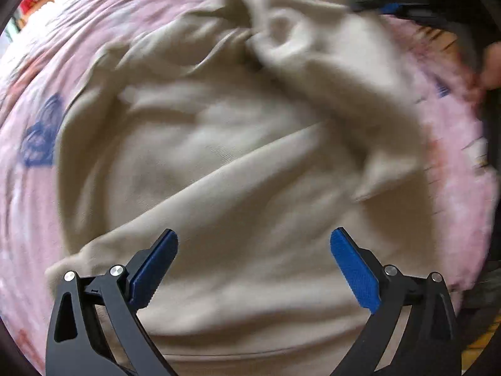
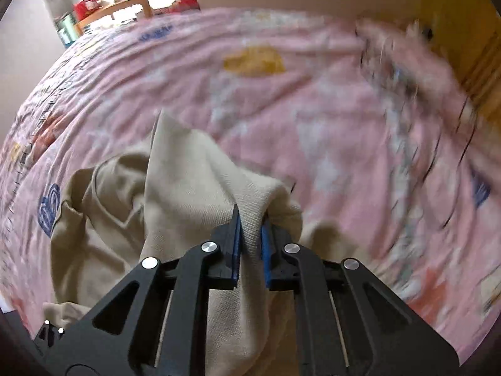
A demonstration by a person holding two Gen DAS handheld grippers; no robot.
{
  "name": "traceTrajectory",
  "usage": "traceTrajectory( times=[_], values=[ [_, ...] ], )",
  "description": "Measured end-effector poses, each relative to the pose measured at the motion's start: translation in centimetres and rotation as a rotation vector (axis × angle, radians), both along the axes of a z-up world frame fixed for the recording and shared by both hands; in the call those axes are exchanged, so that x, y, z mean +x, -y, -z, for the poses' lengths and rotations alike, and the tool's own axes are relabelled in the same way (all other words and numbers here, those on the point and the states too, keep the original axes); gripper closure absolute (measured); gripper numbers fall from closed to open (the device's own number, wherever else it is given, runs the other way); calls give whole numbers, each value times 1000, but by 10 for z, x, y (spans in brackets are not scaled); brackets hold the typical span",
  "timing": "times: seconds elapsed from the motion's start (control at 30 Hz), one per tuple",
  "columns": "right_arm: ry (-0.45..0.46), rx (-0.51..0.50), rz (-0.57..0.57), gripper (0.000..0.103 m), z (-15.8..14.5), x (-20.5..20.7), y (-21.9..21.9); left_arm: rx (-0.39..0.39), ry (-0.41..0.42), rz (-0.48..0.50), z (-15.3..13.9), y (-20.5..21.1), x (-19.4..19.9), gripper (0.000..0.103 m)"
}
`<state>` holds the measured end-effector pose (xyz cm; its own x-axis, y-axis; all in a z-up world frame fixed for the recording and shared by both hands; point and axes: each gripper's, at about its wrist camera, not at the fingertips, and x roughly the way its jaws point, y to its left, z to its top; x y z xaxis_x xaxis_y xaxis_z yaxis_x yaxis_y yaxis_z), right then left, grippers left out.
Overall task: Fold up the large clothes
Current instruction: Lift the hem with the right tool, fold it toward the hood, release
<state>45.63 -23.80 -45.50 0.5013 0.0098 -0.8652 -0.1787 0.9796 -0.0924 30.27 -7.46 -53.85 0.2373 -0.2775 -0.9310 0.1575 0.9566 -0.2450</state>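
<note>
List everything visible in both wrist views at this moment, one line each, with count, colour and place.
garment: one, beige, crumpled on the bedspread, one fold lifted
bedspread: one, pink with blue, yellow and red prints, under the garment
wooden table: one, light brown, cluttered, far side of the room, too blurred to itemise
red box: one, red, on the table
wall or headboard: yellow, at the right beyond the bedspread
left gripper: one, black with blue pads, open above the garment, nothing between its fingers
right gripper: one, black with blue pads, shut on a fold of the garment
hand: one, partly visible at the right edge of the left view, blurred
</note>
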Motion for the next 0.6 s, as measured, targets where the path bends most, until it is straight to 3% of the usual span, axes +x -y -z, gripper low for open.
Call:
traceTrajectory(
  times=[0.1,0.2,0.3,0.4,0.5,0.6],
  values=[
    [49,-19,-54,94,-29,10,-9,-83,1,-64,-25,17,38,8],
    [115,-70,-154,94,-62,17,-24,-178,-89,-172,-28,25,84,8],
    [174,-68,-225,94,-92,15,-33,-143,-118,-219,-25,47,116,8],
    [274,-68,-304,93,-113,-4,-42,-167,-153,-251,-10,60,140,9],
    [336,-79,-347,93,-103,-32,-48,-251,-228,-260,18,67,151,11],
    [363,-134,-366,93,-70,-60,-49,-280,-350,-215,41,72,129,12]
  ],
)
